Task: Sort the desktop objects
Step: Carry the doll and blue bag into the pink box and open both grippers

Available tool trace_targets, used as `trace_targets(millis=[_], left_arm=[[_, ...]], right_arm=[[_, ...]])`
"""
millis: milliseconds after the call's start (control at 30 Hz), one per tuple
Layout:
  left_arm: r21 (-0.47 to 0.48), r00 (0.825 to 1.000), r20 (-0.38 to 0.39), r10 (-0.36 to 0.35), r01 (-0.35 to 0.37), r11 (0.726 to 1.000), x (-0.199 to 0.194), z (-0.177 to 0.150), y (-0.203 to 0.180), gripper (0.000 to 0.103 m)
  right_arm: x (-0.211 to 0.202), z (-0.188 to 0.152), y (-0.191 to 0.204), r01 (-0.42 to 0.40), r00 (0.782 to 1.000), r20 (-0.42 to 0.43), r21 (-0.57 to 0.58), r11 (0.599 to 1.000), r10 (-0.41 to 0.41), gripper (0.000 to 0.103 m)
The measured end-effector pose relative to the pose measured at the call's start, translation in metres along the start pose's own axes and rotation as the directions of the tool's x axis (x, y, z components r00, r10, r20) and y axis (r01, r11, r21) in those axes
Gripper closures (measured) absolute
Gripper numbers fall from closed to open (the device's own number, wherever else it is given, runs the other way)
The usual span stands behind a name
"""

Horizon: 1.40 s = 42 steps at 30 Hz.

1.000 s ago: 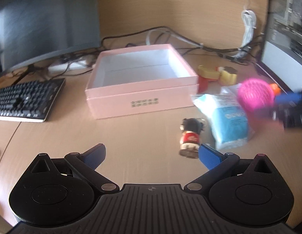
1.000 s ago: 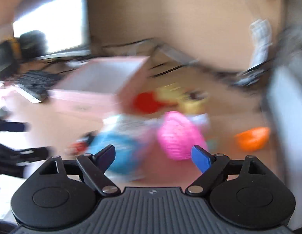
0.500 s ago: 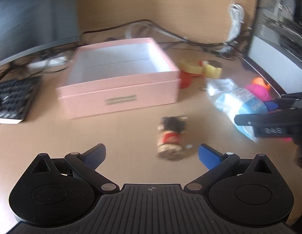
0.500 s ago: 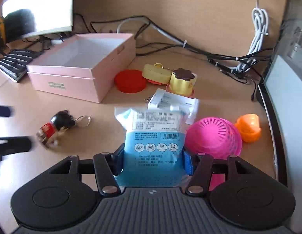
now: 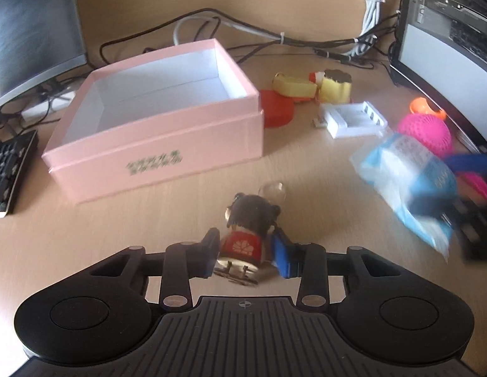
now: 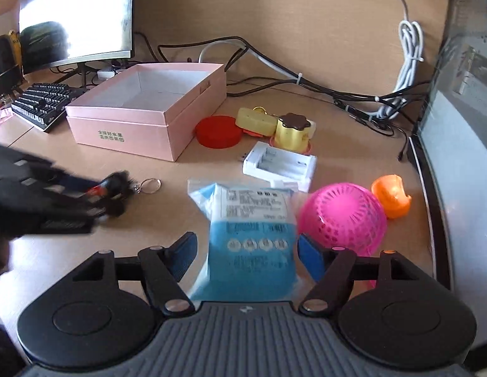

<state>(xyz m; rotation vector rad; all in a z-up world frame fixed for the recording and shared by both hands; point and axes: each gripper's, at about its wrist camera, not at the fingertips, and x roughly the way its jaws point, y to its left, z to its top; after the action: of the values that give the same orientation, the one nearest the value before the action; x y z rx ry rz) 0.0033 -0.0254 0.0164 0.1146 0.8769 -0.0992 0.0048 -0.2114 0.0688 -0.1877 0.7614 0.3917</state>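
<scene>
My left gripper (image 5: 245,253) is shut on a small doll keychain (image 5: 248,229) with dark hair and a red body, low over the desk; it shows blurred in the right wrist view (image 6: 113,187). My right gripper (image 6: 248,256) holds a blue and white tissue pack (image 6: 251,245) between its fingers, lifted off the desk; the pack also shows at the right of the left wrist view (image 5: 407,182). An open, empty pink box (image 5: 155,116) stands at centre left, also in the right wrist view (image 6: 149,110).
On the desk lie a red lid (image 6: 216,132), yellow containers (image 6: 292,132), a white battery charger (image 6: 279,165), a pink mesh ball (image 6: 342,216) and an orange piece (image 6: 391,194). A keyboard (image 6: 44,105) and monitor (image 6: 75,15) stand left, cables (image 6: 306,84) behind, a computer case (image 6: 463,125) right.
My left gripper has moved forward and closed on the doll keychain. My right gripper has lifted the tissue pack off the desk.
</scene>
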Motion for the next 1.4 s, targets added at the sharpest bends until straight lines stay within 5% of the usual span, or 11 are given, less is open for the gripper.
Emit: trace_targets(millis=[133, 267, 333, 467, 500, 600, 733, 867, 1033, 1133, 1400], left_arm=[[-0.017, 0.999, -0.028, 0.035, -0.035, 0.999, -0.019, -0.022, 0.016, 0.061], [-0.059, 0.999, -0.037, -0.017, 0.015, 0.998, -0.034, -0.035, 0.029, 0.034], [-0.051, 1.0, -0.026, 0.008, -0.009, 0.999, -0.037, -0.038, 0.028, 0.03], [-0.076, 0.999, -0.03, 0.028, -0.03, 0.997, -0.028, -0.037, 0.028, 0.034], [-0.07, 0.999, -0.026, 0.031, -0.032, 0.997, -0.027, -0.037, 0.027, 0.039], [-0.023, 0.999, -0.019, 0.027, -0.028, 0.999, -0.029, -0.034, 0.021, 0.065], [-0.007, 1.0, -0.015, -0.004, 0.004, 1.0, -0.045, -0.032, 0.02, 0.068], [-0.054, 0.99, 0.14, -0.028, 0.036, 0.998, -0.087, 0.003, 0.036, 0.068], [-0.1, 0.934, 0.357, 0.032, 0.004, 0.995, -0.124, 0.068, 0.066, 0.068], [-0.124, 0.922, 0.38, 0.071, -0.025, 0.992, -0.118, 0.099, 0.082, 0.068], [-0.14, 0.948, 0.307, 0.085, -0.043, 0.989, -0.068, 0.136, 0.125, 0.068]], right_arm=[[0.019, 0.007, 0.006, -0.008, 0.999, -0.042, -0.01, 1.0, 0.007, 0.046], [0.011, 0.006, 0.03, -0.156, 0.986, -0.08, -0.104, 0.982, 0.148, 0.045], [0.004, 0.002, 0.043, -0.166, 0.985, -0.068, -0.172, 0.971, 0.156, 0.033], [0.012, 0.004, 0.048, -0.143, 0.988, -0.075, -0.17, 0.975, 0.132, 0.033], [0.017, 0.006, 0.047, -0.145, 0.986, -0.102, -0.157, 0.977, 0.13, 0.043], [0.015, 0.008, 0.051, -0.16, 0.978, -0.165, -0.175, 0.971, 0.131, 0.049], [-0.012, 0.013, 0.057, -0.228, 0.965, -0.179, -0.203, 0.952, 0.193, 0.051], [-0.064, 0.052, 0.053, -0.243, 0.969, -0.019, -0.233, 0.942, 0.245, 0.051], [-0.104, 0.12, 0.043, -0.253, 0.933, 0.208, -0.201, 0.946, 0.294, 0.05], [-0.092, 0.151, 0.049, -0.243, 0.921, 0.267, -0.177, 0.954, 0.284, 0.05], [0.004, 0.208, 0.042, -0.337, 0.932, 0.171, 0.074, 0.939, 0.321, 0.05]])
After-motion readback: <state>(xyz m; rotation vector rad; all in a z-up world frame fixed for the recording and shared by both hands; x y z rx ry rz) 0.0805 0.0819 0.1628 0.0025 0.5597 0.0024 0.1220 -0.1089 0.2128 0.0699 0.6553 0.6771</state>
